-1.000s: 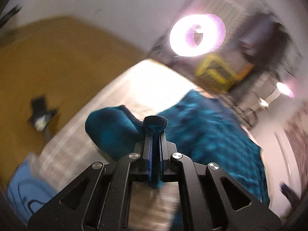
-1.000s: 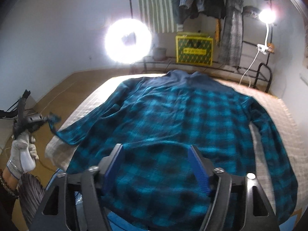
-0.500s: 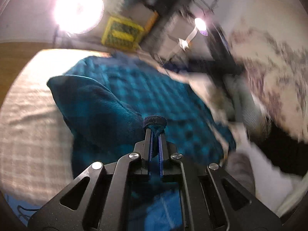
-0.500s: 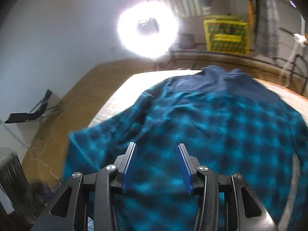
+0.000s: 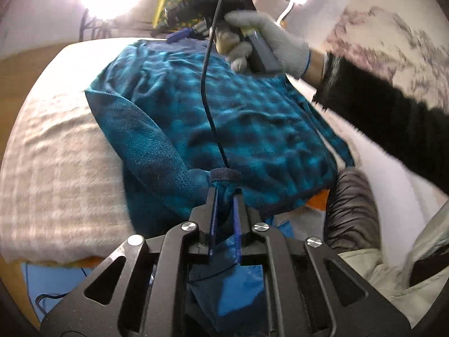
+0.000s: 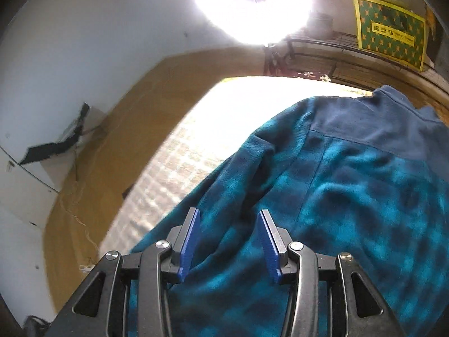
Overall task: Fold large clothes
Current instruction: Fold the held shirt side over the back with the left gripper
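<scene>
Left wrist view. Left tool (image 5: 224, 193): jaws have just been opening, parted slightly, sleeve cuff (image 5: 223, 177) lying between them, grip loosening. Teal plaid fleece shirt (image 5: 252, 129): spread on the bed (image 5: 56, 151), left sleeve (image 5: 146, 137) folded in over the body. Gloved right hand (image 5: 263, 45), holding the other tool, hovers above the shirt's far part; a black cable (image 5: 207, 90) hangs across.

Right wrist view. Right tool (image 6: 228, 241): jaws have just been closing, parted, nothing between the pads, poised above the shirt's left shoulder (image 6: 266, 146) region. Navy yoke and collar (image 6: 378, 123) beyond.

Risk, as judged: a cuff let go before it lies flat may spring back and undo the fold; the dangling cable could snag the fleece.
</scene>
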A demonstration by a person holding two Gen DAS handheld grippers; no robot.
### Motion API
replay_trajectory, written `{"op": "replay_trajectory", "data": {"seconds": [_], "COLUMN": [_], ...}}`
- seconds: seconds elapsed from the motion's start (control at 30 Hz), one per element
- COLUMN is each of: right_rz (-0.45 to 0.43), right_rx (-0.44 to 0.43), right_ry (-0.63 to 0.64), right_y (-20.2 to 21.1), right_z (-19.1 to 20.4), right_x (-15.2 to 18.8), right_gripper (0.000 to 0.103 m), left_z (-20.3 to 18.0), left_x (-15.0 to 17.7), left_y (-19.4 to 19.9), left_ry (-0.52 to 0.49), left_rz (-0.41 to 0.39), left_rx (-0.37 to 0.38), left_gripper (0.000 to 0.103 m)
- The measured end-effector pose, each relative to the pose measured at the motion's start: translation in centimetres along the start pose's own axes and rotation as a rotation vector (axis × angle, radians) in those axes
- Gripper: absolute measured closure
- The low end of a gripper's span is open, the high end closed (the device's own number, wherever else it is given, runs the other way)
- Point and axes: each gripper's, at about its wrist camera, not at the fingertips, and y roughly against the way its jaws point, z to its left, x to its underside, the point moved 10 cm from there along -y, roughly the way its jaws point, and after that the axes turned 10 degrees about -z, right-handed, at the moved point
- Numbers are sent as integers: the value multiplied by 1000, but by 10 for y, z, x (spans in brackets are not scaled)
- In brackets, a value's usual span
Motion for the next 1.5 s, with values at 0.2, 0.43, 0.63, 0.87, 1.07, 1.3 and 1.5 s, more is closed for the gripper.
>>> {"op": "replay_trajectory", "data": {"seconds": [0.2,0.43,0.63,0.87,1.07,1.3,1.5], "right_rz": [26,-42,-99,-139,-147,-184,-133], "right_rx": [44,50,57,79,89,-7,6], "right_ry": [-11,-31,-25,-2,-34,-167,-205], "right_y": [-16,26,69,92,94,91,66], "right_z": [-17,-35,-42,-55,-75,-100,-115], "right_x": [21,32,35,35,37,15,22], "right_gripper": [66,65,40,40,40,40,54], "left_z": [57,171,230,206,122,24,17], "left_x": [-53,-93,-69,-77,-134,-123,-88], "left_y": [20,-28,-87,-101,-63,-109,-162], "left_ry": [126,231,394,380,225,50,5], "left_rz": [-128,-98,36,0,-174,-73,74], "left_rx": [-41,-285,-368,-285,-139,5,-25], "left_gripper": [60,45,51,101,102,102,101]}}
